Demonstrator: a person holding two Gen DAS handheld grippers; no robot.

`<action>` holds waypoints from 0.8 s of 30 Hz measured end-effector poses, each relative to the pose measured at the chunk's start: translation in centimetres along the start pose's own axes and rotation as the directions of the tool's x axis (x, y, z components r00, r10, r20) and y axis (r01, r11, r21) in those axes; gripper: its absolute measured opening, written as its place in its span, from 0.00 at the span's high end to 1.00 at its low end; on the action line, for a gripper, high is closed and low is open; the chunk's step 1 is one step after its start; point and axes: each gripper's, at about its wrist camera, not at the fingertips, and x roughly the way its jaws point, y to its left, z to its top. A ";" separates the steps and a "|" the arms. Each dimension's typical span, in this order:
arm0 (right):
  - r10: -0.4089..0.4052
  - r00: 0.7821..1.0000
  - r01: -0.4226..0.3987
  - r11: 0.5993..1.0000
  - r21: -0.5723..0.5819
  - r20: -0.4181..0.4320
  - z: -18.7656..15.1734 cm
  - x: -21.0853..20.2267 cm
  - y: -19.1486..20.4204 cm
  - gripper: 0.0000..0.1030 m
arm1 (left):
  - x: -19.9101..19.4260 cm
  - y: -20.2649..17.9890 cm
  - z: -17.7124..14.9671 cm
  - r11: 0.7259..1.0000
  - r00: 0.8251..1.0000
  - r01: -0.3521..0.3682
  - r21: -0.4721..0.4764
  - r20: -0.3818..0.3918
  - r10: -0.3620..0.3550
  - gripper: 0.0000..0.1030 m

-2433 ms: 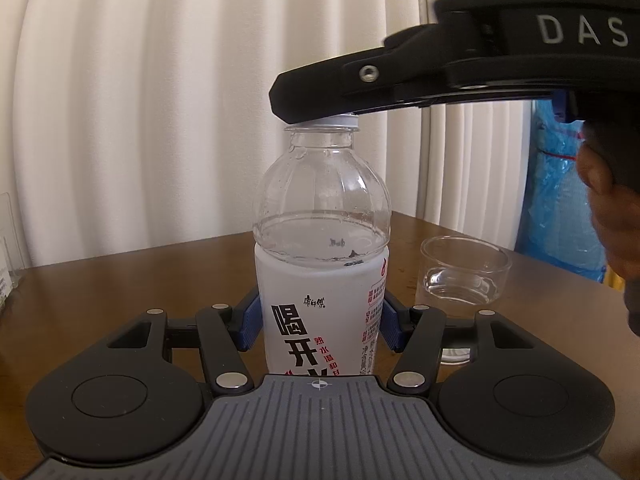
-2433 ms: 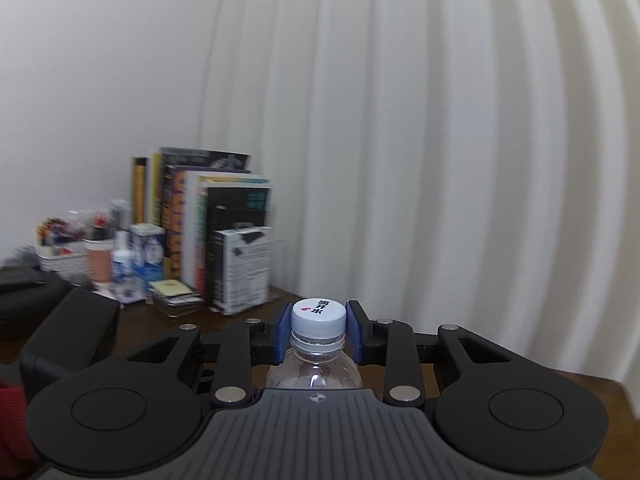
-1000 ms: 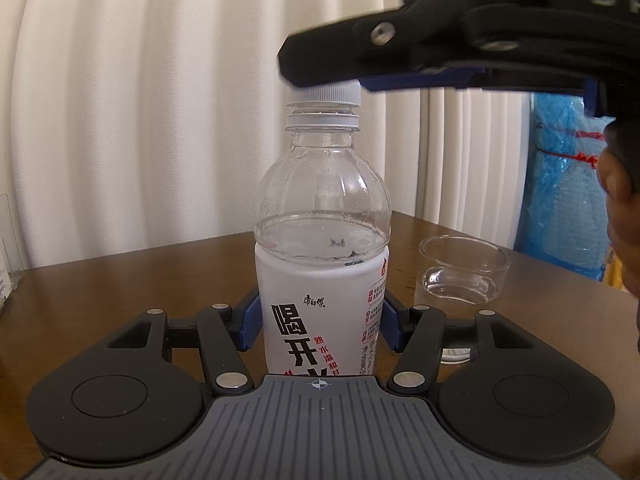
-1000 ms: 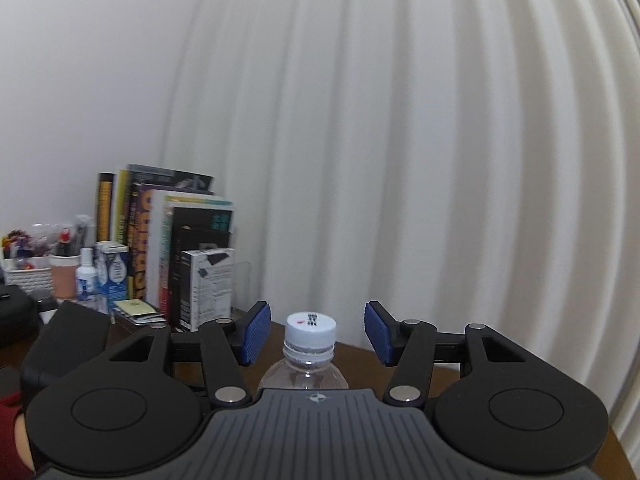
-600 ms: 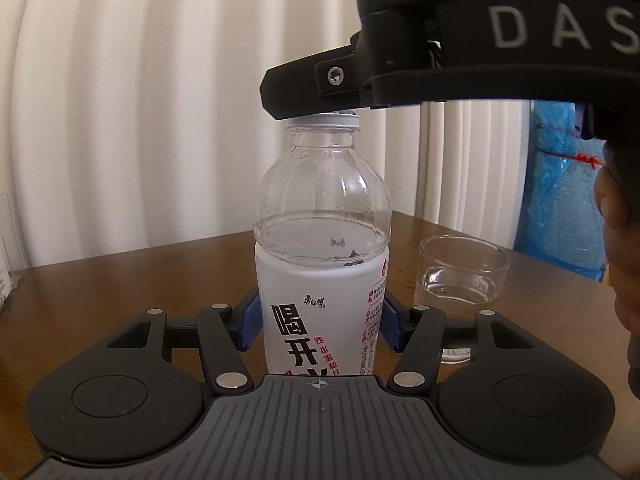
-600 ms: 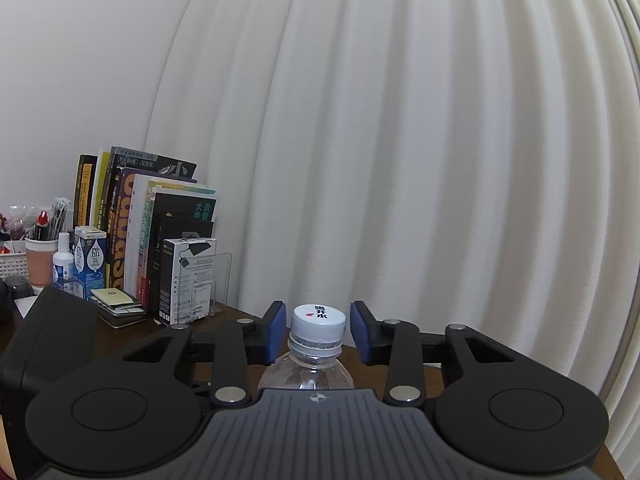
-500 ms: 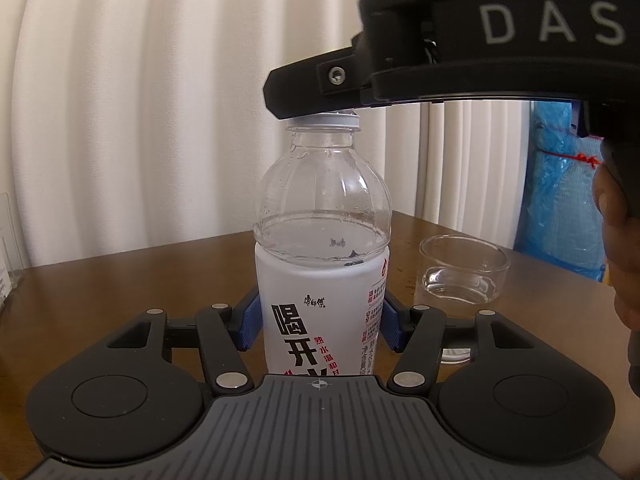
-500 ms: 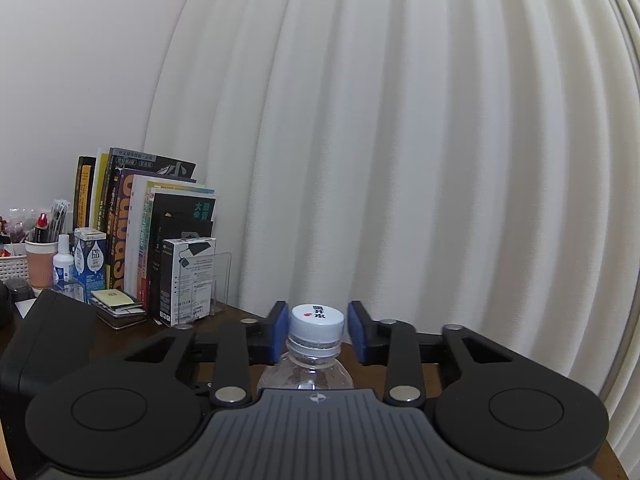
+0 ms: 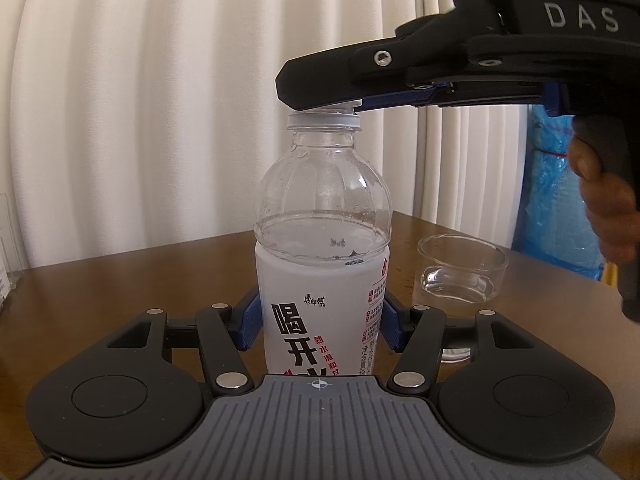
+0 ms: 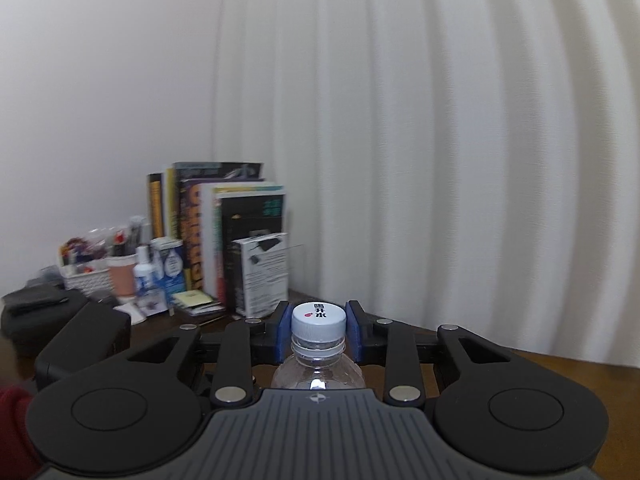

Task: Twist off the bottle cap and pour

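A clear water bottle with a white label stands upright on the brown table, about half full. My left gripper is shut on the bottle's body at the label. My right gripper is shut on the white cap, with the blue pads touching both sides; in the left wrist view its black fingers cover the cap from above. The bottle's neck shows below the cap. A small clear cup stands on the table to the right of the bottle.
White curtains hang behind the table. A row of books, a white box and a basket of small items stand at the table's far left. A blue plastic bag is at the right. A hand holds the right gripper's handle.
My right gripper was open above the cap a second ago, came down and shut on it, and has since turned with the cap. The left gripper and bottle have not moved.
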 end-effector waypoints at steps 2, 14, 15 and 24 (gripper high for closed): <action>0.034 0.999 -0.034 0.999 -0.010 -0.008 0.2 0.0 -0.5 0.69 | -0.1 0.1 0.0 1.000 1.000 0.001 -0.001 0.000 -0.001 0.44; 0.244 0.969 -0.243 0.970 0.030 -0.038 1.4 0.6 -3.9 0.69 | -0.1 0.1 -0.1 1.000 1.000 0.005 0.003 0.002 -0.005 0.44; 0.251 0.967 -0.250 0.968 0.031 -0.040 1.4 0.7 -4.0 0.69 | 0.0 0.1 -0.1 1.000 1.000 0.005 0.003 0.002 -0.005 0.44; 0.236 0.970 -0.239 0.970 -0.040 -0.059 1.6 0.8 -3.4 0.69 | 0.1 0.2 -0.1 1.000 1.000 0.005 0.002 0.002 -0.005 0.44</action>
